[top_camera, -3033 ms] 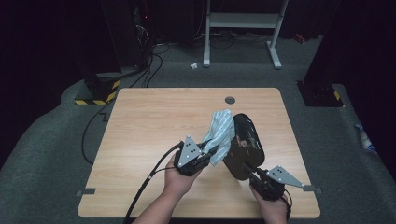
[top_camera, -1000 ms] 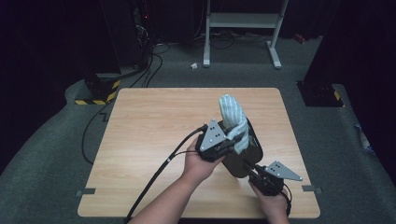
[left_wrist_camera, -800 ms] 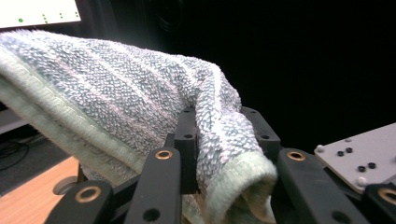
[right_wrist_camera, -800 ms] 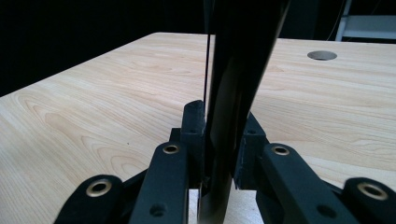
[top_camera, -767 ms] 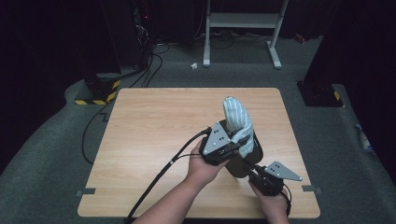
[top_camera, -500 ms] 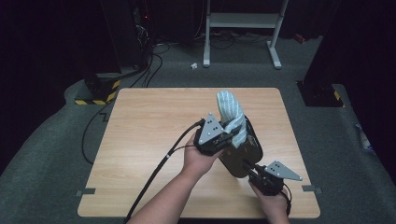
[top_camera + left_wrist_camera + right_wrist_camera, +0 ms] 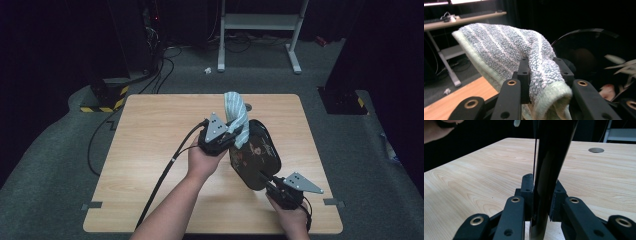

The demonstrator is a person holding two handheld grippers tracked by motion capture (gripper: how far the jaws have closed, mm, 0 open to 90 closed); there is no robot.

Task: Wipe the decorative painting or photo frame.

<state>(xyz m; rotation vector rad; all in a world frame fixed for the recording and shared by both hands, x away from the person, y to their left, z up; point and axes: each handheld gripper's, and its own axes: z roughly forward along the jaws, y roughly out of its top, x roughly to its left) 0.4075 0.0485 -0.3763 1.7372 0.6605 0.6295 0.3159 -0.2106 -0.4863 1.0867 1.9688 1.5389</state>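
Observation:
A black oval tray (image 7: 255,155) with a pale leaf pattern stands tilted above the wooden table (image 7: 150,145). My right gripper (image 7: 270,184) is shut on its near rim; in the right gripper view the tray's edge (image 7: 546,182) rises between the two jaws. My left gripper (image 7: 231,136) is shut on a blue-and-white striped cloth (image 7: 237,114), bunched between the jaws in the left gripper view as cloth (image 7: 524,55). The cloth rests against the upper left part of the tray's glossy face (image 7: 589,55), and its free end sticks up over the tray's top.
A round cable hole (image 7: 596,150) sits near the table's far edge. A black cable (image 7: 165,172) trails from the left gripper toward the front edge. Beyond the table stand a white metal frame (image 7: 260,22) and dark equipment with cables (image 7: 125,65) on grey carpet.
My left gripper with the cloth has slid left and toward the far side across the tray's face, and the cloth's raised end has shifted with it. The right gripper and tray have held still.

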